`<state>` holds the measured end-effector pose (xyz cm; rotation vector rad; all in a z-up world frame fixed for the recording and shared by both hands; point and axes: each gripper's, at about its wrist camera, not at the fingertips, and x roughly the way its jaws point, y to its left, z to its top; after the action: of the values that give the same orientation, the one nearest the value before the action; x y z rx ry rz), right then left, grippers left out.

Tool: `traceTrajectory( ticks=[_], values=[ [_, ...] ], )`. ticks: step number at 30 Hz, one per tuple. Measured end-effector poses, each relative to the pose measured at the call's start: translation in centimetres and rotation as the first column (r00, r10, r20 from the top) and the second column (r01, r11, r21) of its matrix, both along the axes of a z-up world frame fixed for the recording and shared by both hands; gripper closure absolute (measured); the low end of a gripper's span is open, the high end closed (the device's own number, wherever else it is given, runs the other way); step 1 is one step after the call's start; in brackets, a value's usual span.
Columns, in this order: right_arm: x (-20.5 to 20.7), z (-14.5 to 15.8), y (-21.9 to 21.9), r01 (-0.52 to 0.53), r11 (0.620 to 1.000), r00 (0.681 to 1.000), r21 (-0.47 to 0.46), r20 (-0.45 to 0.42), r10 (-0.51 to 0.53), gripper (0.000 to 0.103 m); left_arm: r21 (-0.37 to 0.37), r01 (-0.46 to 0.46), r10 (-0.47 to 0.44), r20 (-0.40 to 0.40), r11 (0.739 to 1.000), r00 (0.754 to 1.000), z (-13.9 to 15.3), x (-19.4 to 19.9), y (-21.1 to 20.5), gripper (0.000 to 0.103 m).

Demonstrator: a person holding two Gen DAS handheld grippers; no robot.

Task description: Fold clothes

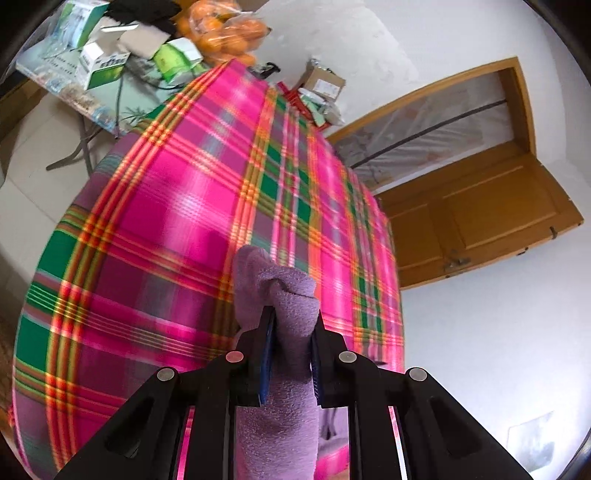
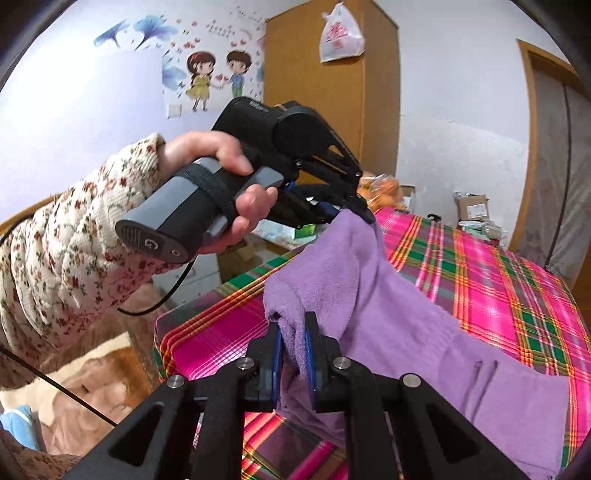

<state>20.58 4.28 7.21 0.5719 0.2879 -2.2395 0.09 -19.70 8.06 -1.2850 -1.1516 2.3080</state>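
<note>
You hold the purple garment up over the plaid bed, one gripper on each edge.

Your right gripper pinches a bunched edge near you; your left gripper is clamped on another fold, seen from the right wrist view at the cloth's far top corner. The rest of the cloth drapes down onto the bed. Your hand, in a floral sleeve, squeezes the left handle.

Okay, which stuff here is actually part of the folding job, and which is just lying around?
Part of the job:
- purple garment
- left gripper, clamped on the garment
- right gripper, clamped on it too
- plaid-covered bed, the work surface

Just lying about:
- bag of oranges
- green and white boxes
- cardboard box
- hanging plastic bag
</note>
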Motion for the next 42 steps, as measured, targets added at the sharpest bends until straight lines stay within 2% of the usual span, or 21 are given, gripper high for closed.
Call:
traceTrajectory(
  ticks=[11,21,32,42],
  values=[
    [1.1,2.6,5.4,0.095,0.990,0.995,-0.101,-0.031,-0.099,0.092,-0.015,0.069,-0.070,-0.075,0.997,0.995,3.9,0.6,5.5,0.086],
    [2.0,3.9,10.2,0.202,0.967,0.977,-0.155,-0.043,-0.211,0.092,-0.024,0.165,-0.167,-0.115,0.986,0.979,6.0,-0.4,11.4,0.086],
    [1.7,4.3,14.9,0.317,0.930,0.945,-0.188,-0.020,-0.326,0.092,-0.019,0.260,-0.261,-0.109,0.965,0.959,6.5,-2.0,17.4,0.086],
    [0.4,3.7,19.0,0.436,0.878,0.898,-0.197,0.030,-0.439,0.092,-0.001,0.323,-0.322,-0.070,0.947,0.944,5.1,-4.4,22.3,0.086]
  ],
)
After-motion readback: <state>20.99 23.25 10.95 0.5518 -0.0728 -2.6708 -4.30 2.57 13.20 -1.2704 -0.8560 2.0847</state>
